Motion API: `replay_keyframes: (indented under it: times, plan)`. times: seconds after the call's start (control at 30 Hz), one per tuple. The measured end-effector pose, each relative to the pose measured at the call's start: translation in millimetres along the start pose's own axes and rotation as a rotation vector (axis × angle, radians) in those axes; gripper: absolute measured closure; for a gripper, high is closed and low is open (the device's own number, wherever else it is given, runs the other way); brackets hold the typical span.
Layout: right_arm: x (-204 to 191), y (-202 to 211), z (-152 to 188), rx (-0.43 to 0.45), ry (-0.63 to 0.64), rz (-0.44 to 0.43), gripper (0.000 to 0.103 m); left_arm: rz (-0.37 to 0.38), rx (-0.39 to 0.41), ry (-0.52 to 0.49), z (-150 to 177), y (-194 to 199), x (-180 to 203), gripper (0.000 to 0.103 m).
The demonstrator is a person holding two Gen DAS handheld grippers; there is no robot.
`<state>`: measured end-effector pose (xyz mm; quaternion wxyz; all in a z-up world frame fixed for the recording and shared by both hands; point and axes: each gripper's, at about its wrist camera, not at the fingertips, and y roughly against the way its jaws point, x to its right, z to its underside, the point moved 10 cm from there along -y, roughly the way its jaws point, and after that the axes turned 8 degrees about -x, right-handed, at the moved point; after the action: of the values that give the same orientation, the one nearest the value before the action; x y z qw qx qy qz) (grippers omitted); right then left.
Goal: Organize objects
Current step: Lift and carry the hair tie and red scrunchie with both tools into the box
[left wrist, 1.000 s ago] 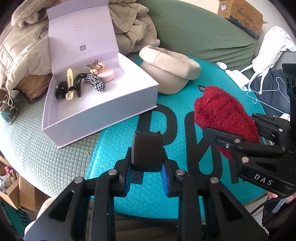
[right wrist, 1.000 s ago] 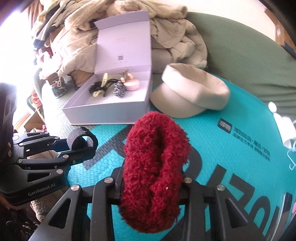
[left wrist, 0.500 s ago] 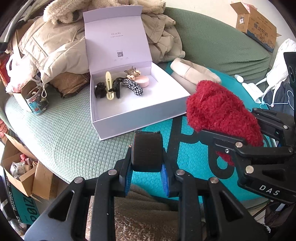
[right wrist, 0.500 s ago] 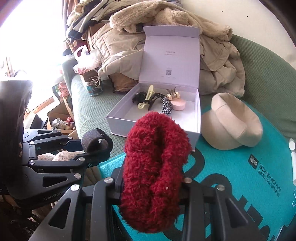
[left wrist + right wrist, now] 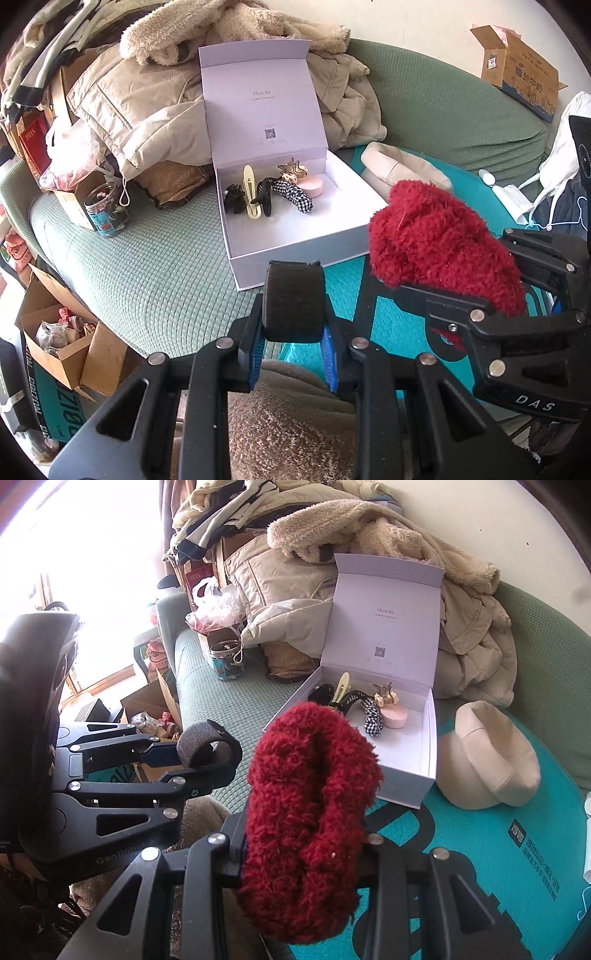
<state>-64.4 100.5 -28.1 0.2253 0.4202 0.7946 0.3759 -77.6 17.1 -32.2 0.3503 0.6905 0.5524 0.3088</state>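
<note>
Jaws of both grippers clamp: left [image 5: 293, 345] apparently on a dark hair band [image 5: 293, 301], right [image 5: 301, 843] on a red scrunchie [image 5: 308, 812].

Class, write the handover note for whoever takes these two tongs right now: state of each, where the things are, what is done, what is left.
Left tongs: shut on the dark band, held in the air short of the box.
Right tongs: shut on the red fluffy scrunchie, also in the air near the box's front.
White box: open on the green sofa, lid upright; hair clips, checked scrunchie and pink compact already lie inside.
Beige cap: on the teal mat beside the box.
Left, likely: put the band and red scrunchie into the box.
</note>
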Motion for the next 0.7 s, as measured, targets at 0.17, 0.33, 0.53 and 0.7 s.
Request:
replay_keyframes:
  times: [0.17,0.33,0.53,0.7]
  plan:
    - [3.3,-2.0,-7.5,0.001,0.004,0.003,0.067,0.007,-0.01,0.005,-6.8,-4.7,-3.4,0.079]
    - [15.3,-5.9,-17.1,0.009,-0.017,0.011,0.067,0.017,-0.026,-0.01,-22.8,-18.1,-3.1,0.078]
    - [37.1,-16.1,-27.2,0.002,-0.044,0.023,0.067,0.036,-0.048,-0.022,-43.9,-39.9,-1.6,0.078]
    - [53.3,-29.3,-35.4,-0.009,-0.048,0.029,0.067,0.041,-0.084,-0.012,-57.0,-66.8,-6.2,0.079]
